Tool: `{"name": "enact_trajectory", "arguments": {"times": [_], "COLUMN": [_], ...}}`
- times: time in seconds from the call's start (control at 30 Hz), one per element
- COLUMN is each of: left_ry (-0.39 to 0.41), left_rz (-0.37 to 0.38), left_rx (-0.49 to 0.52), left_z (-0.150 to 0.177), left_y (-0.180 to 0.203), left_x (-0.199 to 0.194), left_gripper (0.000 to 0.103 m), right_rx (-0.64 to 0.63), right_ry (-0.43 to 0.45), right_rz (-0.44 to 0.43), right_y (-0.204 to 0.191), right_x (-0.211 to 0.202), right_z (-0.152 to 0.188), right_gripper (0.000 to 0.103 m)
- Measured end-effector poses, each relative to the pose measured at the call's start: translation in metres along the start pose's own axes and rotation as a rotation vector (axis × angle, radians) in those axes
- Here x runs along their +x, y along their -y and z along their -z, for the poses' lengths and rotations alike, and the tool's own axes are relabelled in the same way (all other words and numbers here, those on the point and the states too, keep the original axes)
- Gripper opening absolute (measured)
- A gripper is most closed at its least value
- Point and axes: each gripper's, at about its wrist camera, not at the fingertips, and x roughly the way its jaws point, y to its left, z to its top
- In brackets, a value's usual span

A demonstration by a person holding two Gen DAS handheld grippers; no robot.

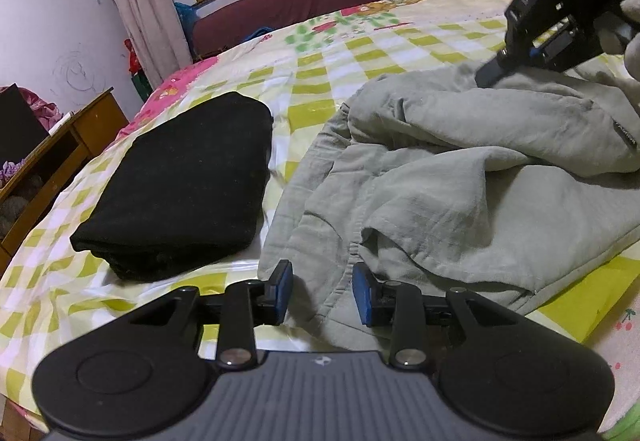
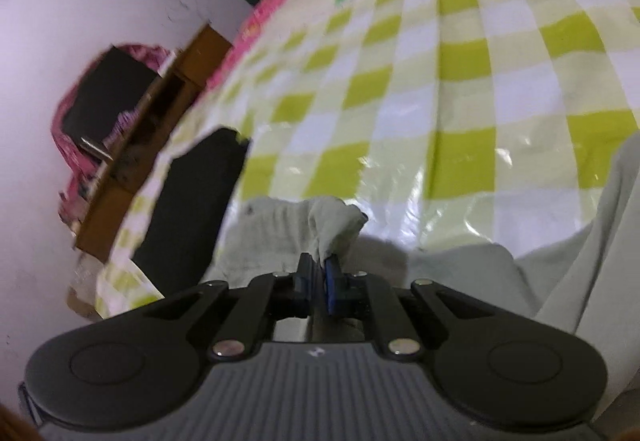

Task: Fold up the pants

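Note:
Pale grey-green pants lie crumpled on the right half of the bed. My left gripper is low at their near edge, open; a hem of the cloth lies in the gap between the blue pads, which do not press on it. Further back, my right gripper comes in from the upper right with its tip on the pants. In the right wrist view that gripper is shut on a bunched fold of the pants, which rises from between the pads.
A folded black garment lies left of the pants, also seen as the black garment. The bed's green-and-white checked sheet stretches behind. A wooden desk stands past the bed's left edge.

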Motion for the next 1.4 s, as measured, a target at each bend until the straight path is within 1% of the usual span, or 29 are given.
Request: {"name": "enact_trajectory", "arguments": {"times": [0.07,0.17,0.23,0.3,0.33,0.4,0.43,0.47,0.53,0.57,0.63,0.7,0.73,0.8,0.87,0.93,1.0,1.03,1.13,1.17,1.2,1.23,1.3,1.37,1.4], "left_ry": [0.002,0.004,0.004,0.002,-0.002,-0.009,-0.017,-0.021,-0.032,-0.041,-0.048,-0.056,-0.066,-0.075,-0.066,-0.055,-0.046,-0.045,-0.044,-0.043,-0.042,-0.04,-0.033,-0.019,-0.006], "left_rz": [-0.001,-0.004,-0.004,-0.02,-0.03,-0.054,-0.076,-0.095,-0.116,-0.12,-0.136,-0.149,-0.149,-0.145,-0.143,-0.138,-0.129,-0.126,-0.129,-0.133,-0.137,-0.143,-0.16,-0.181,-0.189], "left_rx": [0.004,0.002,0.001,0.011,0.015,0.018,0.021,0.02,0.001,-0.01,-0.022,-0.021,-0.027,-0.04,-0.051,-0.067,-0.088,-0.097,-0.117,-0.117,-0.115,-0.112,-0.098,-0.088,-0.086], "left_z": [0.0,0.001,0.002,0.003,0.003,0.004,0.005,0.006,0.007,0.008,0.013,0.019,0.023,0.028,0.03,0.029,0.029,0.03,0.031,0.032,0.034,0.036,0.038,0.037,0.034], "left_y": [0.0,-0.002,-0.002,-0.002,-0.003,-0.005,-0.006,-0.009,-0.016,-0.019,-0.025,-0.028,-0.029,-0.031,-0.032,-0.033,-0.036,-0.038,-0.045,-0.046,-0.048,-0.048,-0.049,-0.05,-0.05], "left_x": [-0.002,-0.004,-0.005,-0.005,-0.004,-0.003,-0.002,-0.001,-0.001,-0.001,-0.003,-0.006,-0.006,-0.006,-0.008,-0.011,-0.014,-0.014,-0.017,-0.019,-0.021,-0.024,-0.031,-0.037,-0.041], "left_gripper": [0.048,0.048,0.048,0.049,0.05,0.053,0.055,0.055,0.055,0.056,0.056,0.056,0.056,0.056,0.056,0.056,0.056,0.056,0.056,0.056,0.056,0.056,0.056,0.056,0.056], "right_rx": [-0.021,-0.038,-0.072,-0.168,-0.246,-0.403,-0.504,-0.575,-0.665,-0.698,-0.724,-0.712,-0.724,-0.782,-0.81,-0.792,-0.811,-0.832,-0.861,-0.887,-0.9,-0.904,-0.926,-0.908,-0.882], "right_ry": [0.041,0.14,0.206,0.243,0.242,0.199,0.162,0.135,0.019,-0.024,-0.047,-0.073,-0.092,-0.093,-0.061,-0.011,0.032,0.018,-0.07,-0.13,-0.167,-0.178,-0.167,-0.144,-0.13], "right_rz": [0.007,-0.026,-0.046,-0.055,-0.062,-0.067,-0.067,-0.067,-0.077,-0.064,-0.037,-0.017,-0.013,0.011,0.019,0.011,0.01,0.024,0.048,0.065,0.077,0.077,0.059,0.047,0.036], "right_y": [-0.01,-0.031,-0.052,-0.08,-0.098,-0.132,-0.149,-0.159,-0.172,-0.174,-0.173,-0.171,-0.171,-0.176,-0.185,-0.194,-0.202,-0.206,-0.205,-0.204,-0.202,-0.199,-0.195,-0.192,-0.19], "right_x": [-0.007,-0.019,-0.031,-0.037,-0.038,-0.027,-0.019,-0.01,0.016,0.027,0.039,0.047,0.05,0.054,0.051,0.044,0.046,0.054,0.08,0.09,0.094,0.093,0.083,0.069,0.059], "right_z": [-0.005,-0.022,-0.028,-0.025,-0.017,0.003,0.018,0.032,0.064,0.078,0.095,0.102,0.107,0.118,0.123,0.121,0.121,0.124,0.138,0.146,0.152,0.157,0.16,0.154,0.147], "right_gripper": [0.007,0.007,0.007,0.007,0.007,0.007,0.007,0.007,0.007,0.007,0.007,0.007,0.007,0.007,0.007,0.007,0.007,0.007,0.008,0.01,0.014,0.016,0.025,0.029,0.029]}}
